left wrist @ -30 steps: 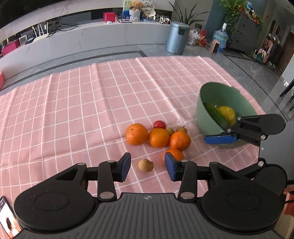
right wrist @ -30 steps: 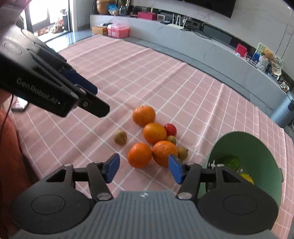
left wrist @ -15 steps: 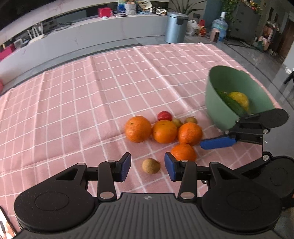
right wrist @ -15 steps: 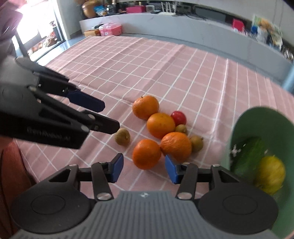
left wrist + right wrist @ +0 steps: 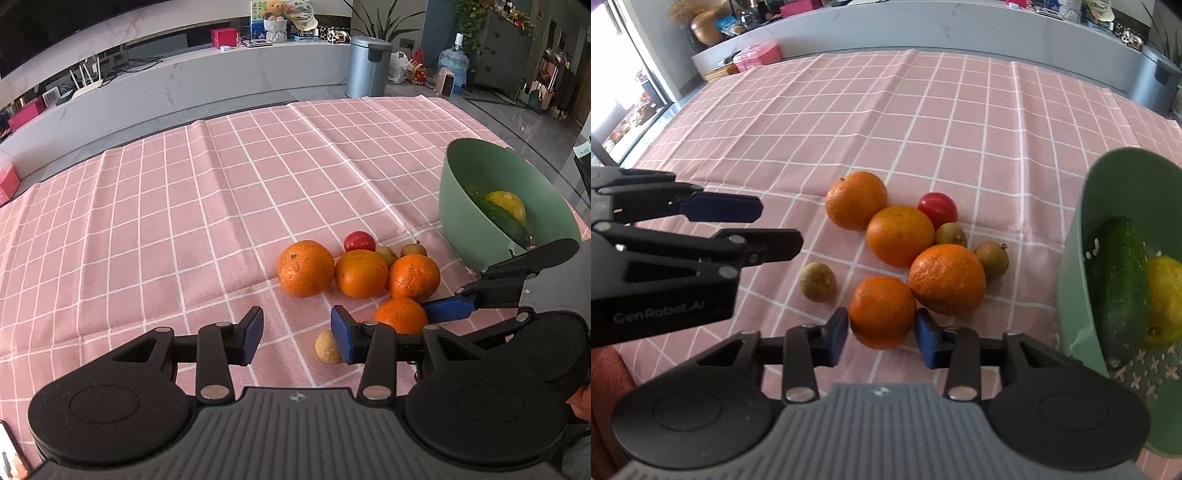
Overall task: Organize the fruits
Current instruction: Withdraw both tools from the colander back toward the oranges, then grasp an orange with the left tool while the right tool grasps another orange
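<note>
Several oranges lie in a cluster on the pink checked cloth (image 5: 184, 221), with a red tomato (image 5: 937, 208) and small brown fruits (image 5: 991, 258) behind them. My right gripper (image 5: 881, 338) is open with its jaws on either side of the nearest orange (image 5: 881, 312), low over the cloth; that orange also shows in the left wrist view (image 5: 400, 314). My left gripper (image 5: 297, 334) is open and empty, with a lone small brown fruit (image 5: 327, 348) just by its right finger. The green bowl (image 5: 476, 221) on the right holds a cucumber (image 5: 1117, 288) and a yellow fruit (image 5: 1165, 295).
The cloth's far and right edges drop off to the floor. A low white counter (image 5: 221, 74) and a grey bin (image 5: 367, 66) stand beyond the table. A phone (image 5: 11, 458) lies at the near left corner.
My right gripper has moved forward and down until its jaws flank the nearest orange. My left gripper has shifted left, so the small brown fruit now sits by its right finger.
</note>
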{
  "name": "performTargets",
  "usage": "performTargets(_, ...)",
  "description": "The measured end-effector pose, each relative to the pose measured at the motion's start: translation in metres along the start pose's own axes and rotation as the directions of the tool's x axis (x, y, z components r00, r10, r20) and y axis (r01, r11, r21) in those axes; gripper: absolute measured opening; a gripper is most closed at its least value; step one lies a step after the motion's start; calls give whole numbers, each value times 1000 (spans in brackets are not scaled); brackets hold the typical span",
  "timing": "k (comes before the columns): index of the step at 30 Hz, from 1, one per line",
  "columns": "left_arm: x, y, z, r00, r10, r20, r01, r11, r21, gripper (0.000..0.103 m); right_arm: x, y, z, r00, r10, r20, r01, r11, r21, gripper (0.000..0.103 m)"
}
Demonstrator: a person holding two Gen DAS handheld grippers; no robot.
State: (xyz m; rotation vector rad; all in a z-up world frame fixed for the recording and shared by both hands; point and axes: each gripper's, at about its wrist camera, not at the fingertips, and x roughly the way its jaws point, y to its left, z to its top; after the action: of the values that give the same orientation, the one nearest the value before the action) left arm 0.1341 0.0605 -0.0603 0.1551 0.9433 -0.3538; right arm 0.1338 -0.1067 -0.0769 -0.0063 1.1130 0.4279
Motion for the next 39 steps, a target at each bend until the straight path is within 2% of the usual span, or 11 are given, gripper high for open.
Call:
performTargets(14, 10, 12, 5, 999, -39, 21, 38, 998, 51, 55, -5, -7, 3, 994, -7, -112, -3, 996, -88, 33)
performTargets(21, 25, 11, 16, 997, -72, 30, 69, 993, 95, 59, -5, -5, 2, 994, -2, -113, -11, 993, -116, 34)
performTargets(31, 46, 5, 26, 996, -93, -3, 92, 980, 176, 59, -4, -6, 3, 994, 11, -110, -26, 990, -137, 34)
performTargets(39, 49, 9, 27, 993, -116, -14, 117, 982, 152, 57, -4, -5, 1, 995, 18, -101, -32, 990, -139, 34)
